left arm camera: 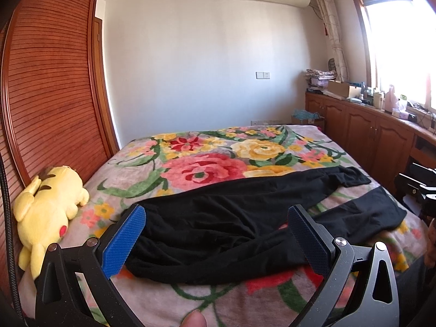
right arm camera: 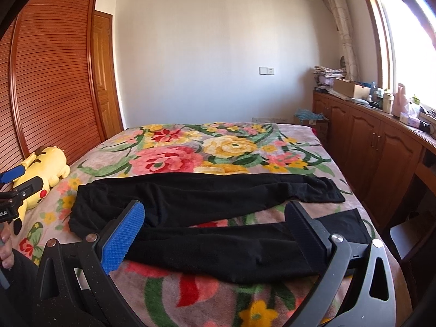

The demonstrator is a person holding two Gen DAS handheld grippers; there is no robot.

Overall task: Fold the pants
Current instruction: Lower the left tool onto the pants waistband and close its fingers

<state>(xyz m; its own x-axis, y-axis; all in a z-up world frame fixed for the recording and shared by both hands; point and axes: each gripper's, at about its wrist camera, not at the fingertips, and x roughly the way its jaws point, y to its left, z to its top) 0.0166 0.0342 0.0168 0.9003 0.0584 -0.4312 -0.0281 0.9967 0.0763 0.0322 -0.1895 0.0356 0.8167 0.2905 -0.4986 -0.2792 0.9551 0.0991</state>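
Hovering above the bed, left gripper has its fingers wide apart, holding nothing; the pants lie spread below, waist end nearest, legs splayed toward the bed's right edge. Risk: pinching one layer only, so the waist bunches. Right view: right gripper likewise spread and empty over the near leg; the plush sits beside the waistband. Risk: the near cuff slipping off the edge; a skewed fold.

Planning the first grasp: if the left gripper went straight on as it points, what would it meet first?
Most likely the black pants, near their waist end; the open left gripper frames them, though depth is unclear.
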